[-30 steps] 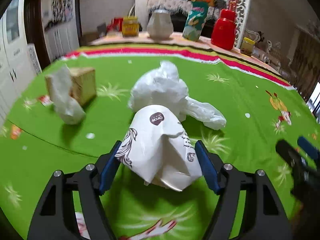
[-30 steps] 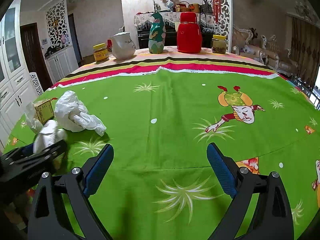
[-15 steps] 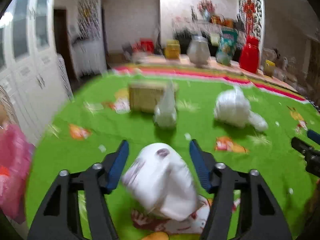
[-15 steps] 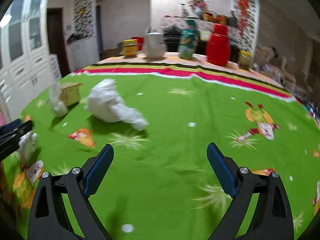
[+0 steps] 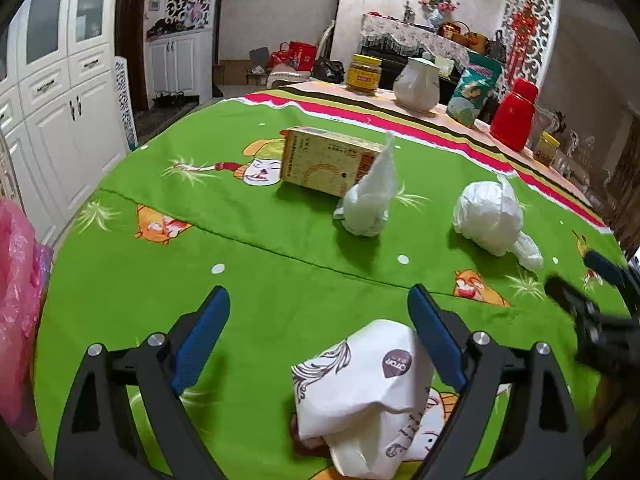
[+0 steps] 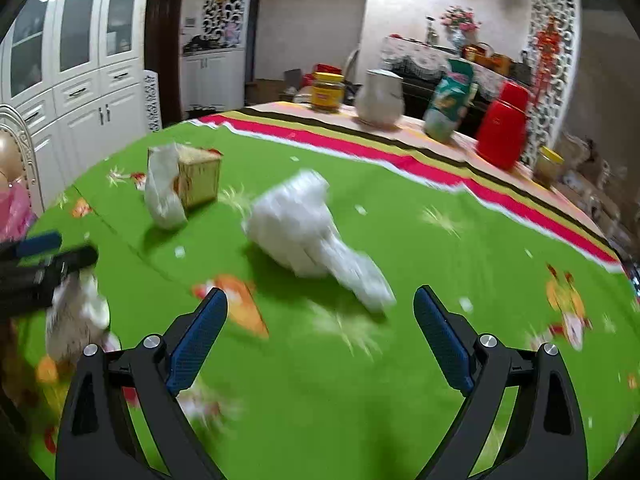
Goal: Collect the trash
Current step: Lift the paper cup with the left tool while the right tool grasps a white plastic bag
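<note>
Left gripper [image 5: 318, 340] is spread wide, and the crumpled paper cup [image 5: 362, 396] lies loose on the tablecloth [image 5: 280, 264] betw. its fingers, nearer the right one. Right gripper [image 6: 320, 340] is also spread, w/ a white plastic bag [image 6: 308, 232] just ahead. Better to center the cup before closing, I think.

My left gripper [image 5: 318, 338] has its jaws spread wide, low over the table; my right gripper [image 6: 320, 336] is equally wide apart, nothing between its blue pads [image 6: 196, 344], off to its right

White cabinets [image 5: 60, 92], dark door [image 5: 130, 36], lattice panels [image 5: 528, 32]
</note>
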`<state>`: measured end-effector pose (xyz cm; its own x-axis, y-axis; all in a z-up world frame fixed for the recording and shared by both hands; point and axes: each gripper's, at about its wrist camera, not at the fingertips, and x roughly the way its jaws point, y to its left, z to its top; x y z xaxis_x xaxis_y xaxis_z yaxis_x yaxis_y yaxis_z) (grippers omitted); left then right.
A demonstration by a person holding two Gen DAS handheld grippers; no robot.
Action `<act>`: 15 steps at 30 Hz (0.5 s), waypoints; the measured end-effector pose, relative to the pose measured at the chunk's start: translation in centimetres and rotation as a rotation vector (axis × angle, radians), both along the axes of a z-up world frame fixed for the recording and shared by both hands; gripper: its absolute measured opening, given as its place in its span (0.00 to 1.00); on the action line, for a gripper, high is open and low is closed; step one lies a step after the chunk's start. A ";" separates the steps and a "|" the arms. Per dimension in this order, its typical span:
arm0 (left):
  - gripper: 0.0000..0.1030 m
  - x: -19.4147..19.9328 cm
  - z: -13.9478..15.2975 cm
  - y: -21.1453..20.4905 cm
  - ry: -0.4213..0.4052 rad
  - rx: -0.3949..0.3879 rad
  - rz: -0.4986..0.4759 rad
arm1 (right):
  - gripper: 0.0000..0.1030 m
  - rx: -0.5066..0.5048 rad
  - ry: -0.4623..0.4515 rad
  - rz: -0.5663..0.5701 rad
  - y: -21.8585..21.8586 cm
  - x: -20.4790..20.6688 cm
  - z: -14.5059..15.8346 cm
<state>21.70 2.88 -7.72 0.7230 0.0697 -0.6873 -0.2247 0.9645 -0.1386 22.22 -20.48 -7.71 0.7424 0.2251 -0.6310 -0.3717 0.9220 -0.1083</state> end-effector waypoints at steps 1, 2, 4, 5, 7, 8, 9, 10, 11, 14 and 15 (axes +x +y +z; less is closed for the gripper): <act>0.88 0.0 0.0 0.2 0.001 -0.003 0.007 | 0.86 -0.015 0.007 0.005 0.6 1.0 0.0; 0.89 0.0 -0.1 0.4 0.003 -0.009 0.013 | 0.86 -0.030 0.015 0.012 1.2 1.9 -0.1; 0.90 -0.1 -0.2 0.6 0.006 -0.016 0.022 | 0.86 -0.053 0.030 0.029 2.3 3.5 -0.5; 0.91 -0.1 -0.2 0.6 0.006 -0.013 0.028 | 0.86 -0.055 0.046 0.034 2.7 4.4 -0.8; 0.93 0.0 -0.2 0.5 0.007 -0.007 0.032 | 0.86 -0.051 0.079 0.029 3.5 6.0 -1.6; 0.93 -0.1 -0.3 0.5 0.007 -0.009 0.030 | 0.86 -0.049 0.094 0.020 3.7 6.8 -1.9; 0.93 -0.1 -0.3 0.4 0.006 -0.007 0.029 | 0.86 -0.047 0.106 0.013 3.9 7.3 -2.2; 0.94 -0.1 -0.3 0.4 0.005 -0.003 0.030 | 0.86 -0.044 0.124 0.003 4.1 8.0 -2.5; 0.94 -0.1 -0.3 0.2 0.003 0.003 0.029 | 0.86 -0.041 0.135 0.000 4.3 8.4 -2.8; 0.95 0.1 -0.3 -0.3 0.003 0.019 0.018 | 0.78 -0.044 0.169 0.006 4.7 9.2 -3.7; 0.95 0.3 -0.4 -0.5 0.004 0.023 0.012 | 0.68 -0.036 0.178 0.014 4.6 9.1 -3.9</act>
